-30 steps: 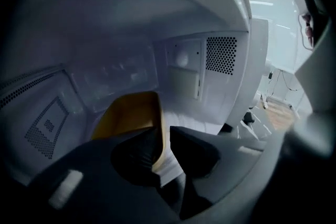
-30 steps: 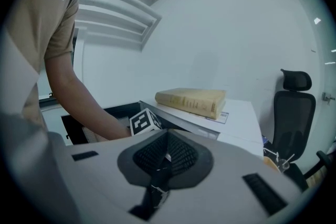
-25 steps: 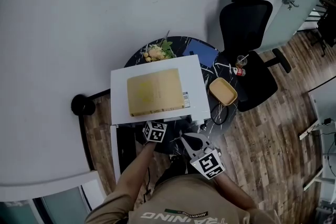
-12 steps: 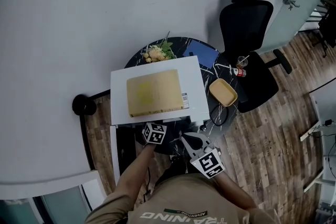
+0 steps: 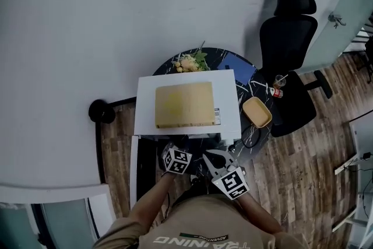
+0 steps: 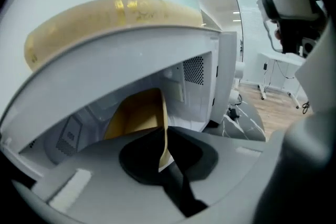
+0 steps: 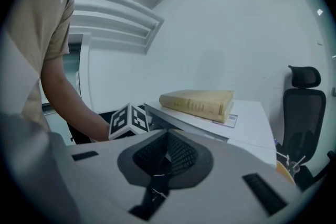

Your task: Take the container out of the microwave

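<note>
Left gripper (image 6: 164, 152) pinching thin edge of yellow container (image 6: 135, 115), inside open microwave (image 5: 145, 96) at 12 o'clock | right gripper (image 7: 165, 157) pressed together, empty, at left's 3 o'clock | book (image 5: 184, 104) atop microwave

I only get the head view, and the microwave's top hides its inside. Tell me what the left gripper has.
Observer: The left gripper is shut on the thin wall of the tan container, inside the cavity.
Operator: Report the right gripper.
Observer: The right gripper has its jaws together on nothing. It is outside the microwave and faces the book lying on top.
</note>
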Action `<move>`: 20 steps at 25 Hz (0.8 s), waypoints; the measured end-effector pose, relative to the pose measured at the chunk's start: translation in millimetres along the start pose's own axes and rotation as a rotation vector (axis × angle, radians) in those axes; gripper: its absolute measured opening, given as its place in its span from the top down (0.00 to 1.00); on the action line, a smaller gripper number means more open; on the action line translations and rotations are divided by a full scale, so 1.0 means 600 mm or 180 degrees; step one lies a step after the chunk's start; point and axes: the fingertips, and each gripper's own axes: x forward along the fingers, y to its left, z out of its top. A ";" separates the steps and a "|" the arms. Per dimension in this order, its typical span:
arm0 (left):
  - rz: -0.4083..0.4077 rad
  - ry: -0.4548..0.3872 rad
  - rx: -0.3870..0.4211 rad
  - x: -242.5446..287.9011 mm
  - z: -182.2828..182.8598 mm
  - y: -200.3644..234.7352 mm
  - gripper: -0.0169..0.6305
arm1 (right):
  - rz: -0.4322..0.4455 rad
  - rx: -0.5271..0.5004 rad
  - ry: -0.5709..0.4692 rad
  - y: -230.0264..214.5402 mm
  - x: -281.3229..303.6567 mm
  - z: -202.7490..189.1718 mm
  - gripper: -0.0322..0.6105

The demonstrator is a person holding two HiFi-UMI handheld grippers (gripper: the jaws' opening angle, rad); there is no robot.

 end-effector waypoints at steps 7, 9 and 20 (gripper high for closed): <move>-0.0109 -0.0043 -0.0022 -0.077 -0.012 -0.024 0.94 | 0.0134 -0.0070 -0.0055 0.011 0.020 0.013 0.94; -0.0127 -0.0032 -0.0072 -0.097 -0.022 -0.031 0.94 | 0.0172 -0.0090 -0.0058 0.015 0.026 0.016 0.94; 0.0081 0.0068 -0.0356 -0.181 -0.074 -0.064 0.94 | 0.0496 -0.0198 -0.0091 0.048 0.030 0.026 0.94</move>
